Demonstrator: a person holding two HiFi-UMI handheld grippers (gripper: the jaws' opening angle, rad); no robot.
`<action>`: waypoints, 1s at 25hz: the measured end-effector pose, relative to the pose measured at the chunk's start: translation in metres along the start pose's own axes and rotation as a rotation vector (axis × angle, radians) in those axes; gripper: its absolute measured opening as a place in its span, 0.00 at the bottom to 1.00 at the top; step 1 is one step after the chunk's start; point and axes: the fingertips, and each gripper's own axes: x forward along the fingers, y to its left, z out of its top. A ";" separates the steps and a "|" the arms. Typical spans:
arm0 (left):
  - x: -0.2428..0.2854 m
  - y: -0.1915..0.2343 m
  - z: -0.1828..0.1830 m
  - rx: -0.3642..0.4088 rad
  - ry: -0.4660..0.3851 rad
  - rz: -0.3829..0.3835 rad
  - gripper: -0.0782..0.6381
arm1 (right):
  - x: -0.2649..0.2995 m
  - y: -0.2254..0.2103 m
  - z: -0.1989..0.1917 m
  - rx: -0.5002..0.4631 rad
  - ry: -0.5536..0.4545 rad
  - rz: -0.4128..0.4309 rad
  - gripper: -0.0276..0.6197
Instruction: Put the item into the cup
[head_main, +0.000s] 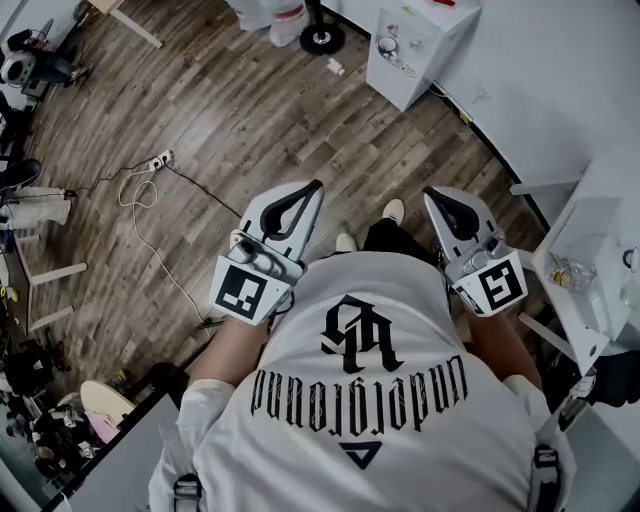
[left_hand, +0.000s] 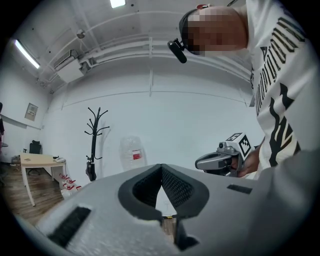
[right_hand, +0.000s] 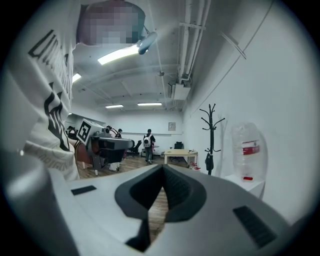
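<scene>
I hold both grippers level in front of my white printed shirt, over a wood floor. My left gripper (head_main: 316, 186) is shut and holds nothing; in the left gripper view its jaws meet at the tip (left_hand: 161, 166). My right gripper (head_main: 431, 194) is also shut and holds nothing, its tip closed in the right gripper view (right_hand: 162, 167). Each gripper shows in the other's view: the right one (left_hand: 220, 161) and the left one (right_hand: 107, 143). No cup or item is clearly recognisable; small clear things (head_main: 570, 272) lie on a white table (head_main: 596, 222) at the right.
A white cabinet (head_main: 415, 45) stands ahead by the wall. A power strip with cable (head_main: 155, 160) lies on the floor at the left. A coat rack (left_hand: 94, 140), a large water bottle (left_hand: 132, 152) and a wooden desk (left_hand: 40, 161) line the wall. People stand far off (right_hand: 148, 142).
</scene>
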 end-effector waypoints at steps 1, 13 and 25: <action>-0.004 -0.001 0.001 0.007 0.002 0.000 0.12 | -0.003 0.002 0.002 -0.002 0.000 -0.002 0.05; -0.025 -0.008 0.007 0.020 -0.018 0.015 0.12 | -0.018 0.020 0.013 -0.024 -0.001 0.003 0.05; -0.022 -0.007 0.012 0.020 -0.032 0.010 0.12 | -0.018 0.015 0.021 -0.024 -0.015 -0.008 0.05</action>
